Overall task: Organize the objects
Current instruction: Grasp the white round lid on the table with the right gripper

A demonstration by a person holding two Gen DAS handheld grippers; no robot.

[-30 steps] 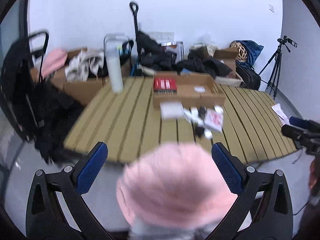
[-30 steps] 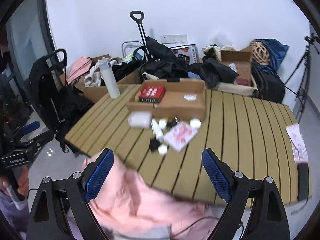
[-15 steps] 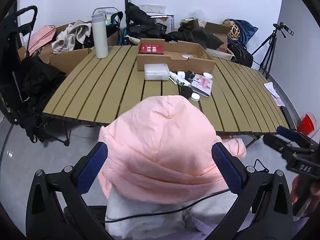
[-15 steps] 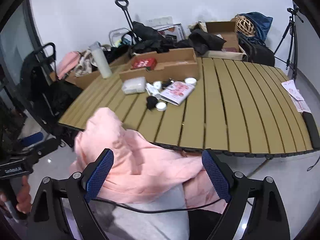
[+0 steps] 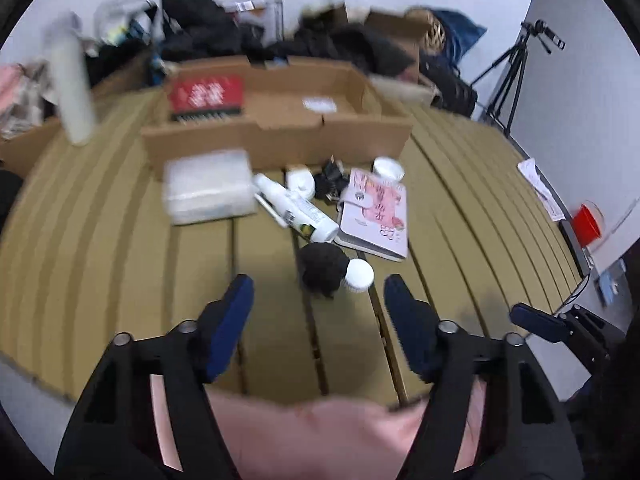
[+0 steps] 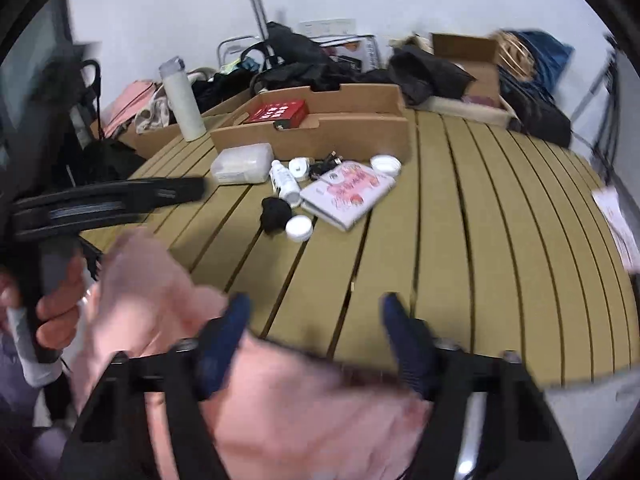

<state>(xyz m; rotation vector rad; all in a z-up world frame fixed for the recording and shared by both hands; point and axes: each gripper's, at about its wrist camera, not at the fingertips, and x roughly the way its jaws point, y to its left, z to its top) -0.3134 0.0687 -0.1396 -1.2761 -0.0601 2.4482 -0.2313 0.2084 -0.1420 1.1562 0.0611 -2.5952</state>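
A slatted wooden table (image 5: 100, 264) holds a shallow cardboard box (image 5: 280, 136) with a red box (image 5: 206, 94) inside. In front of it lie a clear plastic container (image 5: 208, 186), a white bottle (image 5: 296, 208), a pink-printed booklet (image 5: 376, 216), a black ball-like object (image 5: 322, 268) and a small white jar (image 5: 359, 275). My left gripper (image 5: 318, 316) is open and empty, just short of the black object. My right gripper (image 6: 314, 336) is open and empty over the table's near edge. The same items show in the right wrist view: box (image 6: 320, 132), booklet (image 6: 346, 194), jar (image 6: 299, 228).
A tall white flask (image 6: 182, 100) stands at the table's far left. Bags, dark clothes and cardboard boxes (image 6: 464, 60) are piled behind the table. A tripod (image 5: 508, 80) stands at the right. My pink sleeve (image 6: 280, 400) fills the bottom of both views.
Both grippers have moved forward over the table toward the loose items. The pink hood that filled the left view is gone from between its fingers. The views are motion-blurred.
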